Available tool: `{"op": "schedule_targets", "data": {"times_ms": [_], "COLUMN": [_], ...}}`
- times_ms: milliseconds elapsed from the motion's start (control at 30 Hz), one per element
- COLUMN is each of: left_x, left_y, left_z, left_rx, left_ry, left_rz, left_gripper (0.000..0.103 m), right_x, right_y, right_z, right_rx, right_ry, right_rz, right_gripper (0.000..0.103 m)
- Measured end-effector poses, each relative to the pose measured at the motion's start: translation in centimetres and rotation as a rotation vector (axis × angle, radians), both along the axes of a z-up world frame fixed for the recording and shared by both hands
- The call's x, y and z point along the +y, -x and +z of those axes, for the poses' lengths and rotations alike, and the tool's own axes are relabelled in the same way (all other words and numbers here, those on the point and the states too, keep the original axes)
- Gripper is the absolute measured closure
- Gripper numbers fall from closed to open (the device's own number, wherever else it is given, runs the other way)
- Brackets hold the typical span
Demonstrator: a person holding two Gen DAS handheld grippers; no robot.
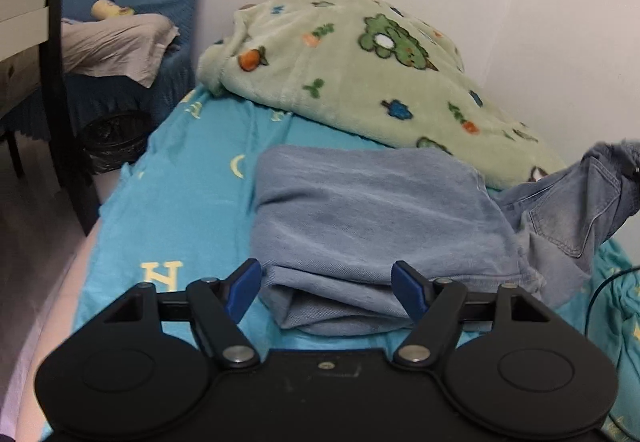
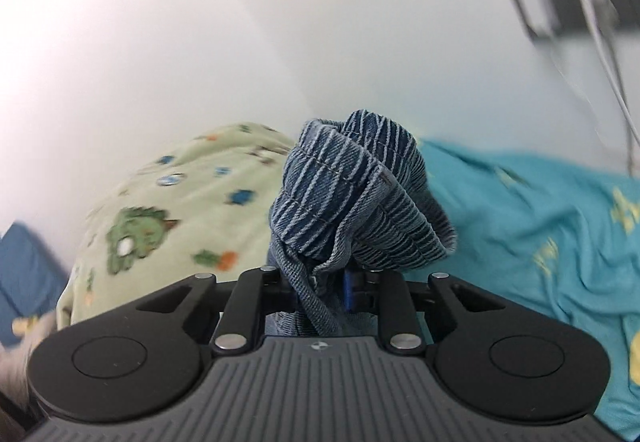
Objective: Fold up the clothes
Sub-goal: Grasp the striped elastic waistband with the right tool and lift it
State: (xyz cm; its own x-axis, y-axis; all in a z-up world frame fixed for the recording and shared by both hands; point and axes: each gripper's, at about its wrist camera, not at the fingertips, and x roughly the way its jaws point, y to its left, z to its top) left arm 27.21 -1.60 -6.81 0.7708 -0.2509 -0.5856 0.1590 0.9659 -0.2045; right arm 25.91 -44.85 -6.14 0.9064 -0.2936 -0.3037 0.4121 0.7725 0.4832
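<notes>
- Left gripper [image 1: 326, 292]: jaws apart, holding nothing, hovering by the folded blue garment [image 1: 360, 226] mid-bed, probably ready to steady it.
- Right gripper [image 2: 320, 290]: clamped on the jeans' [image 2: 360, 202] bunched waistband (elastic), lifted off the bedsheet's [image 1: 172, 202] right edge, likely for spreading.
</notes>
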Motion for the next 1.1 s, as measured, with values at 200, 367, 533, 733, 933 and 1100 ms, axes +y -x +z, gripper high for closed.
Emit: {"op": "schedule_targets", "data": {"times_ms": [200,367,533,733,933,1100], "left_x": [3.8,5.8,6.6,7.8,8.9,9.4], "left_y": [-0.2,-0.6,-0.3,-0.3,0.1,0.0], "left_z": [1.4,1.7,2.5,2.7,3.7,3.4], "left_rx": [-0.041,-0.024,-0.049,-0.046,-0.096,-0.086], "left_ry": [0.104,0.192,0.205,0.274,0.308,0.36], "left_rz": [0.071,0.107,0.116,0.135,0.146,0.14], "left_gripper": [0.034,0.034,0.034,0.034,0.034,0.034], "right_x": [9.7,18.3,25.2,29.8,32.0,34.2], "right_y": [-1.5,-2.9,-4.2,-4.2,-4.4,-4.9], "right_z": [3.9,2.9,-1.4,-3.8,-1.6,-6.2], "right_rx": [-0.043,-0.034,0.064,0.127,0.01,0.089], "right_ry": [0.27,0.414,0.499,0.656,0.654,0.656], "right_rz": [0.161,0.331,0.499,0.57,0.593,0.739], "right_gripper": [0.086,0.089,0.09,0.09,0.09,0.089]}}
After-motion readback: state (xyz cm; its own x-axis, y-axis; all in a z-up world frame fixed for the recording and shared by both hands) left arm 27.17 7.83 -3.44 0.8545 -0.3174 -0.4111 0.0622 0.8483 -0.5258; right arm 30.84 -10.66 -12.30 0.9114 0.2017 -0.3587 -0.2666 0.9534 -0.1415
